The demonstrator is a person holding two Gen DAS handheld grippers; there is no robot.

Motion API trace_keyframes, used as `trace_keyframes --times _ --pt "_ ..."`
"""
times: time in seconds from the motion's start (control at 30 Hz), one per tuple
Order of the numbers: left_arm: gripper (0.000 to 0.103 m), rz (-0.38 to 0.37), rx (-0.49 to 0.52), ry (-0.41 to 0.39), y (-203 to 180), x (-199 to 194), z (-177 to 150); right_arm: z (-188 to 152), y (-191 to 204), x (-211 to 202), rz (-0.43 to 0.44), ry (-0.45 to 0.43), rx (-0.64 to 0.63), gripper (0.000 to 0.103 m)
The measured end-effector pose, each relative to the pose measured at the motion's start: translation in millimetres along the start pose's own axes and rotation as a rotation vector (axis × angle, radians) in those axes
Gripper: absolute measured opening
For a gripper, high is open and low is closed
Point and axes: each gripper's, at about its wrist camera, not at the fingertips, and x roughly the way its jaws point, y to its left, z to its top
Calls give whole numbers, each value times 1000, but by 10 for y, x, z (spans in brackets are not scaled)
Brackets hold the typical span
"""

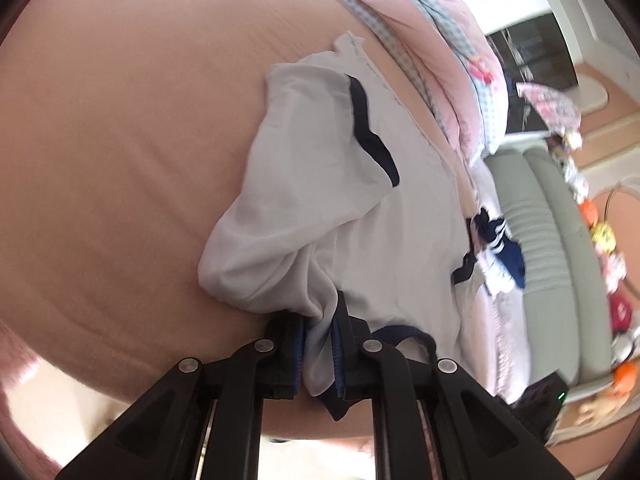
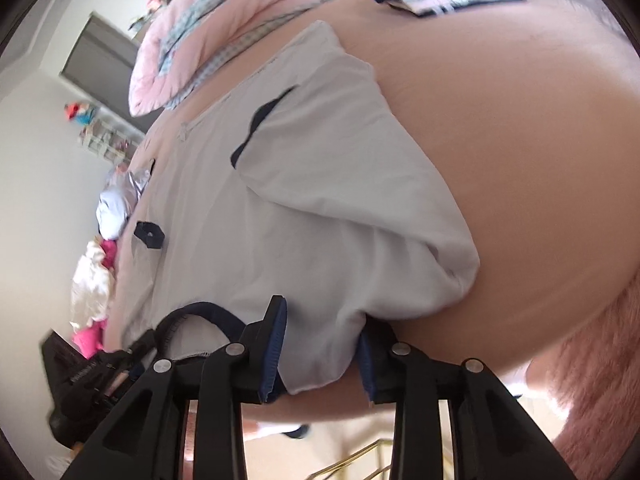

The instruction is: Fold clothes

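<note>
A white shirt [image 1: 352,216] with dark navy sleeve trim and a navy collar lies on a peach bed sheet [image 1: 120,152]. Both sleeves are folded inward over the body. My left gripper [image 1: 318,354] is shut on a bunch of the shirt's near edge beside the collar. In the right wrist view the same shirt [image 2: 312,200] spreads away from me, and my right gripper [image 2: 322,354] is shut on its near edge next to the navy collar [image 2: 200,312]. Both grippers hold the shirt at the bed's near edge.
A pink and blue checked quilt [image 1: 452,80] is heaped at the far side of the bed. A navy and white garment [image 1: 496,252] lies beyond the shirt. Loose white and pink clothes [image 2: 92,280] lie on the bed. A grey padded headboard [image 1: 552,240] borders it.
</note>
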Motion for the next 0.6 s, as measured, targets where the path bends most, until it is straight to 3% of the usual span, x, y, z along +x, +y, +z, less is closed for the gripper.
trace_keyframes --times 0.03,0.23,0.6 --pt "4 0 15 -8 -21 -39 -1 9 1 -17 -1 -1 -7 4" --pt "4 -14 41 -28 -7 -283 -24 -80 -54 -312 29 -46 -1 3" --pt "3 3 44 1 44 -430 -109 -218 -109 -421 44 4 19 2"
